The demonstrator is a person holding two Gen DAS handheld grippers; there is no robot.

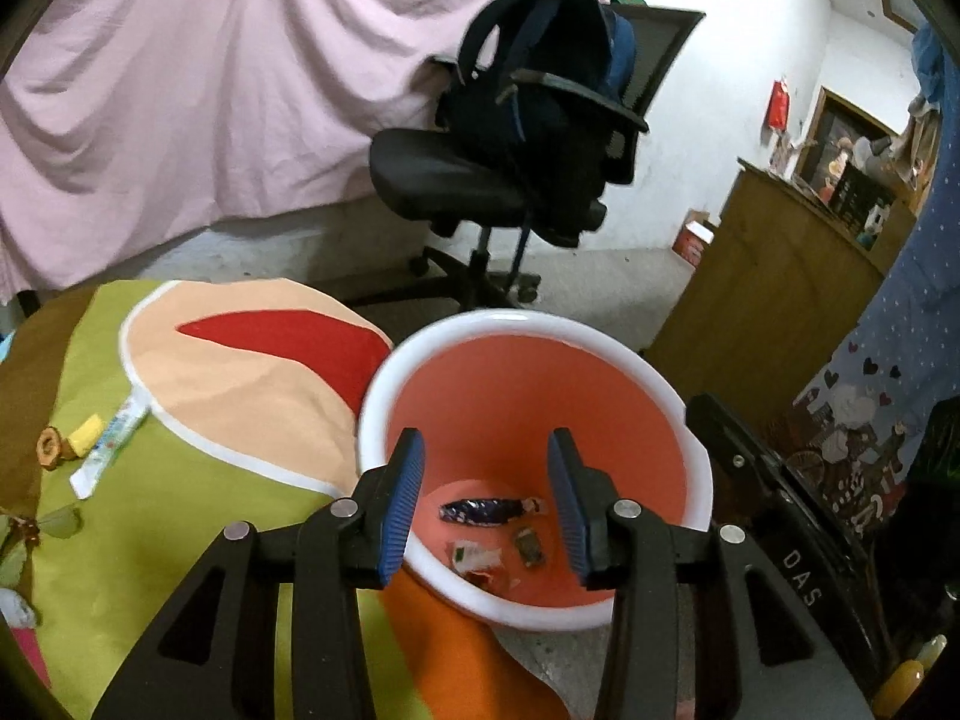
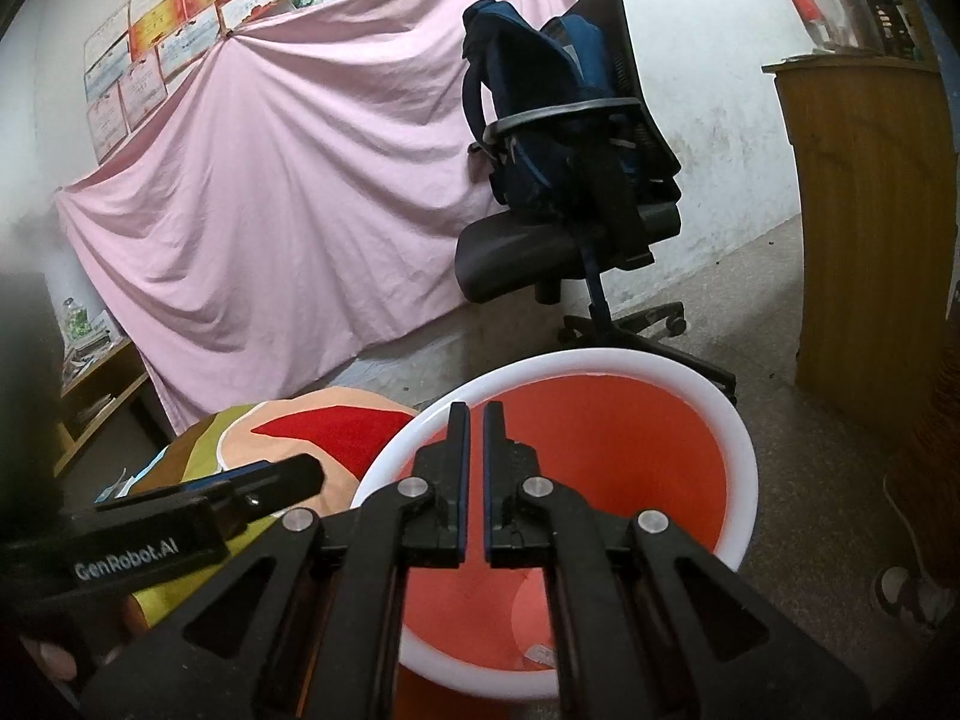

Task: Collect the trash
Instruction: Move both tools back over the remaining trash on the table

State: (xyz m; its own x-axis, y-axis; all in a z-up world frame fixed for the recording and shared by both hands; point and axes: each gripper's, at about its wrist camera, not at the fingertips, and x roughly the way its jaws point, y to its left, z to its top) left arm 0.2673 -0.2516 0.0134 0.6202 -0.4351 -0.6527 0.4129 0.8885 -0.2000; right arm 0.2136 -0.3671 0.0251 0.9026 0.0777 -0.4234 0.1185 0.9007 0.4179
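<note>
Now the left gripper (image 1: 486, 504), released and empty over the bin (image 1: 384, 384), should return for the toothpaste tube (image 1: 108, 450) near the table's (image 1: 198, 510) left edge, while the right gripper (image 2: 475, 480) rests nearly clenched, empty.

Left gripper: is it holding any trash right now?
No, the left gripper stands open and empty above the bin, with wrappers lying on its bottom.

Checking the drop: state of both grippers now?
Left gripper: open, empty, over the bin.
Right gripper: shut, nothing visible between the fingers.
</note>
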